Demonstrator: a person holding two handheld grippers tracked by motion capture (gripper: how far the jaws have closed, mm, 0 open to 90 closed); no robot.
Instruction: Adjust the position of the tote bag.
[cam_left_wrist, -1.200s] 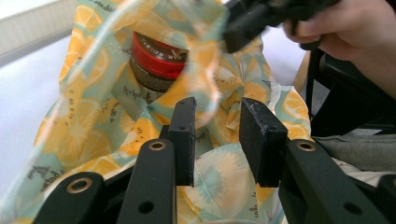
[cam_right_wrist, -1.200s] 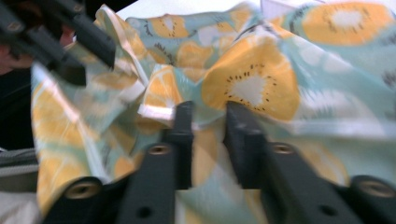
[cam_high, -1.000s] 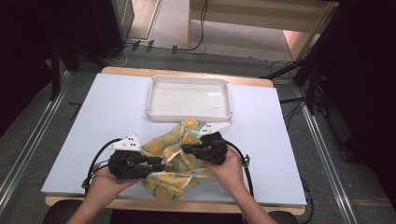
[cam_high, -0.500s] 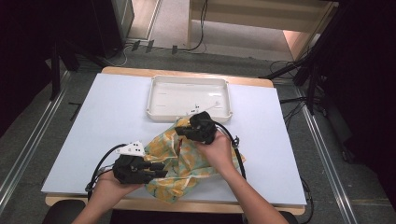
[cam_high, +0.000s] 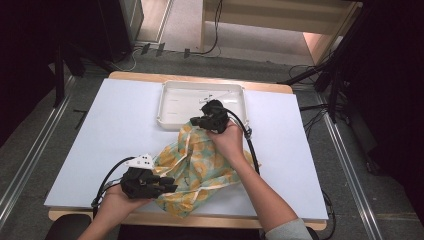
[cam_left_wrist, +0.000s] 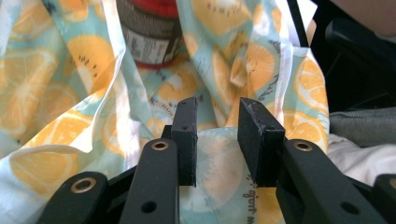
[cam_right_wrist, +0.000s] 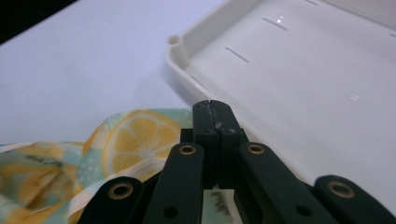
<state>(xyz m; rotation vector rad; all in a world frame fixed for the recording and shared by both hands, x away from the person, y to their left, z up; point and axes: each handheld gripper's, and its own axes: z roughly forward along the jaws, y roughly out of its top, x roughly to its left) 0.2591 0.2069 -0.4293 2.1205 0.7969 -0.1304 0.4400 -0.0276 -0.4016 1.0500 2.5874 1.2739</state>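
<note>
High view, lemon-print cloth bag (cam_high: 200, 165) crumpled, right tool (cam_high: 199, 121) pinching its edge, left tool (cam_high: 167, 186) part-open.

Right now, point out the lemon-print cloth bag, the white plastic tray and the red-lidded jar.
lemon-print cloth bag (cam_high: 200, 165), high view, middle of the fabric.
white plastic tray (cam_high: 172, 107), high view, bare floor.
red-lidded jar (cam_left_wrist: 149, 39), left gripper view, label.

I saw the cloth bag (cam_high: 200, 165) in pale teal with orange-yellow citrus slices and white trim. Inside it, in my left gripper view, the jar (cam_left_wrist: 150, 32) had a red band and a grey-and-white printed label. Tray (cam_high: 172, 107) was off-white, table (cam_high: 100, 130) white with a wood edge. Both grippers' bodies were black, with brass-coloured rivets.
</note>
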